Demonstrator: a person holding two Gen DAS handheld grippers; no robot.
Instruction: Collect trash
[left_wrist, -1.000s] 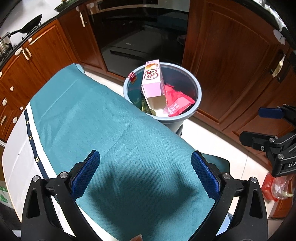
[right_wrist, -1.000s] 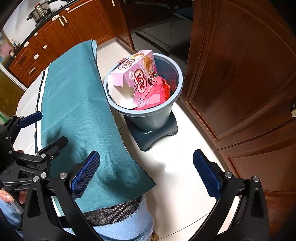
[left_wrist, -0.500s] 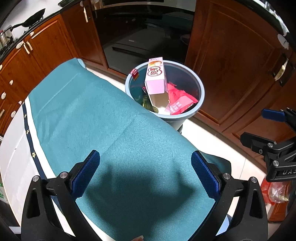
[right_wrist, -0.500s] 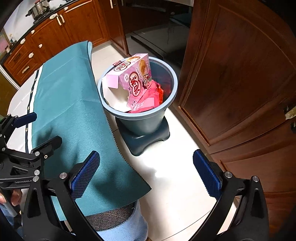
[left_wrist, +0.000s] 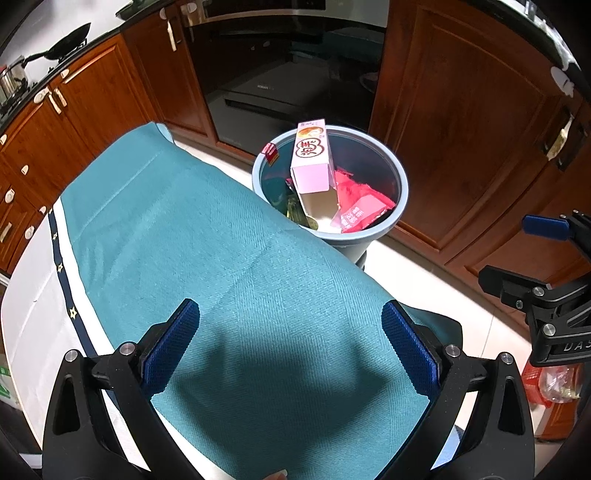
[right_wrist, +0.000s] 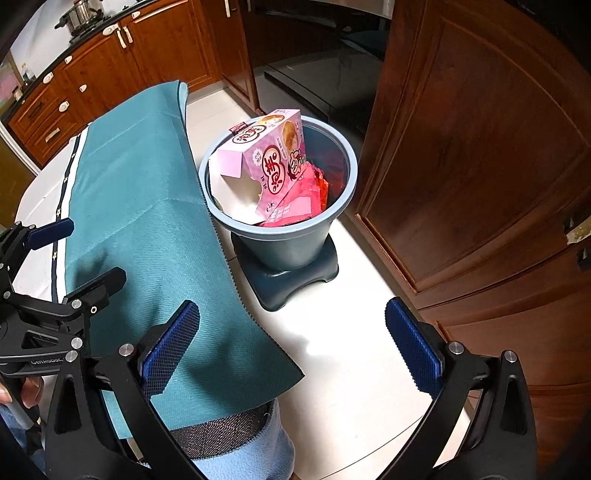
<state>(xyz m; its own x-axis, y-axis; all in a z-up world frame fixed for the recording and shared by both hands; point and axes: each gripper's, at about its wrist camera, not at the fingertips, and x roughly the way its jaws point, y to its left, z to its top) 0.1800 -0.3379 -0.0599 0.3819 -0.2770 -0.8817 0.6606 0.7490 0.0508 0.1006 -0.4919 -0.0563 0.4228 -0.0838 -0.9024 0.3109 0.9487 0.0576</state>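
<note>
Both grippers have drawn back and risen a little over the last second. From the left gripper (left_wrist: 290, 349), more of the teal cloth (left_wrist: 229, 266) on the table now shows, and the trash bin (left_wrist: 400, 173) beyond its far right edge sits further off. From the right gripper (right_wrist: 291, 341), the bin (right_wrist: 295, 243) has drifted from left of centre toward the middle, and the left gripper (right_wrist: 79, 251) now reaches further in from the left edge.

The tablecloth (left_wrist: 229, 258) was matt woven teal cloth; cabinets (right_wrist: 480, 147) glossy wood; the bin (right_wrist: 291, 247) smooth plastic; the box (right_wrist: 277, 162) printed cardboard.
</note>
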